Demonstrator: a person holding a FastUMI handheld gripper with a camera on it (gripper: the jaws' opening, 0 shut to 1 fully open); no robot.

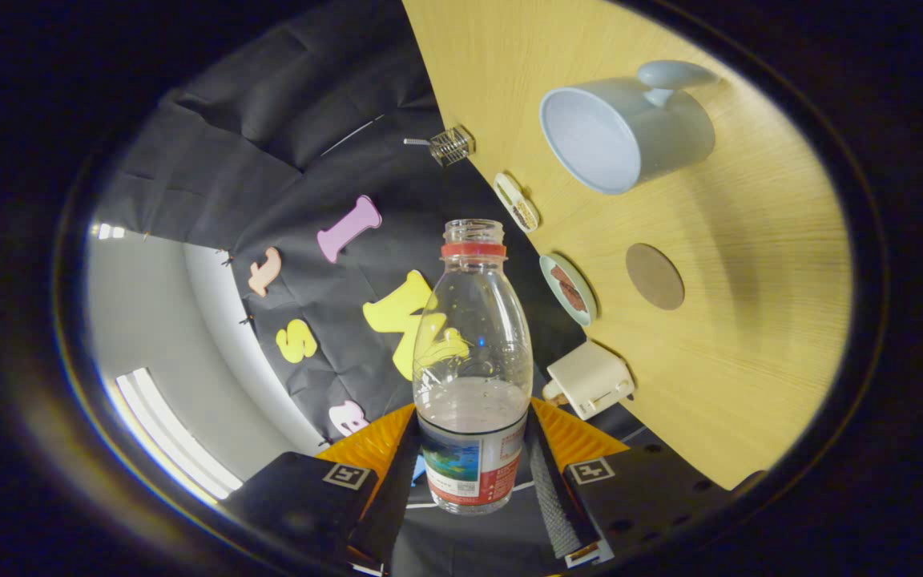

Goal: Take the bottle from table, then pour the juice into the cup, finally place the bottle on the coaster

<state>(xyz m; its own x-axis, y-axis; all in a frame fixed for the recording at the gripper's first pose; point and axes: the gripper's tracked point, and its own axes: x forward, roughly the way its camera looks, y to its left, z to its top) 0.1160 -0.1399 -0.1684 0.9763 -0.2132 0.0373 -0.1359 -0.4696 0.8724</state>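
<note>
A clear plastic bottle [473, 369] with a red neck ring and no cap sits between my fingers, and my gripper [473, 473] is shut on its labelled lower part. A little pale liquid lies in its bottom half. The view is rolled, so the wooden table [750, 320] runs up the right side. On it the pale blue cup [622, 132] shows its open mouth, beyond and to the right of the bottle's neck. A round brown coaster [654, 276] lies on the table between the cup and my fingers, apart from the bottle.
Along the table's edge stand a small wire basket [451, 147], a white oblong item [516, 202], a small round dish [568, 288] and a white box-shaped object [590, 378]. Black cloth wall hangs beyond the bottle.
</note>
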